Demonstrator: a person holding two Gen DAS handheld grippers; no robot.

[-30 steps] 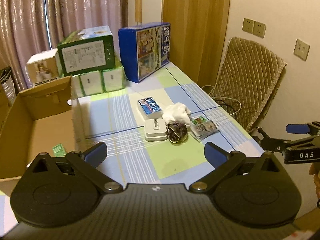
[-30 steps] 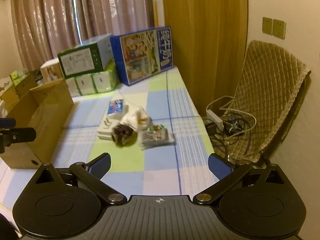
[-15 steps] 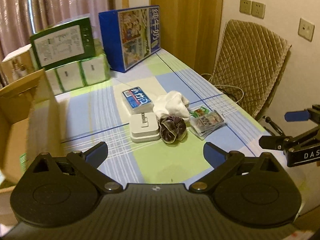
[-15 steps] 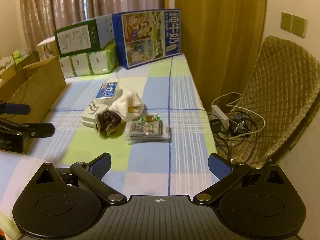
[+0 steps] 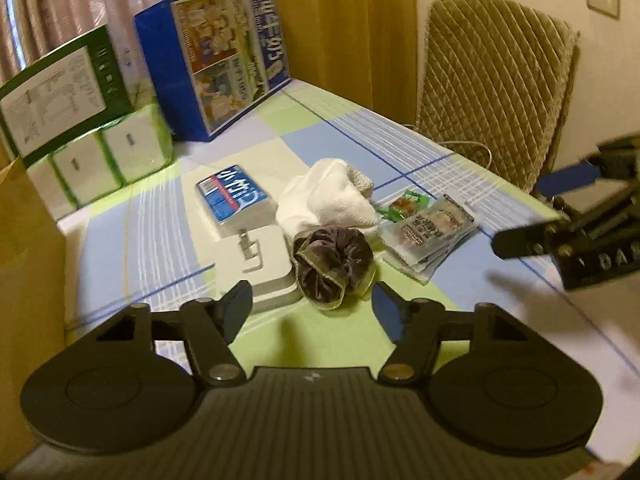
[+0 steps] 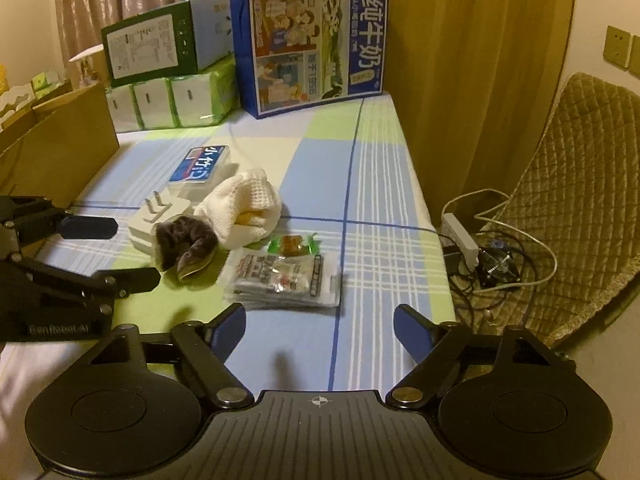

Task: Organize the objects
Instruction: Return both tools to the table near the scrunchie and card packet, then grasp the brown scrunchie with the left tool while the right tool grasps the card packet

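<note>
Left wrist view: left gripper jaws wide, empty, just before dark scrunchie; charger and white cloth touch it.
Right wrist view: right gripper jaws wide, empty, near snack packets on checked tablecloth.

The left wrist view looks low over the checked tablecloth toward 12 o'clock, very near the cluster of small items, with the blue milk box at 11 o'clock. The right wrist view sits higher and farther back (from the table's right side), the cluster at 11 o'clock. Both share the cluster, the box and the quilted chair.
</note>
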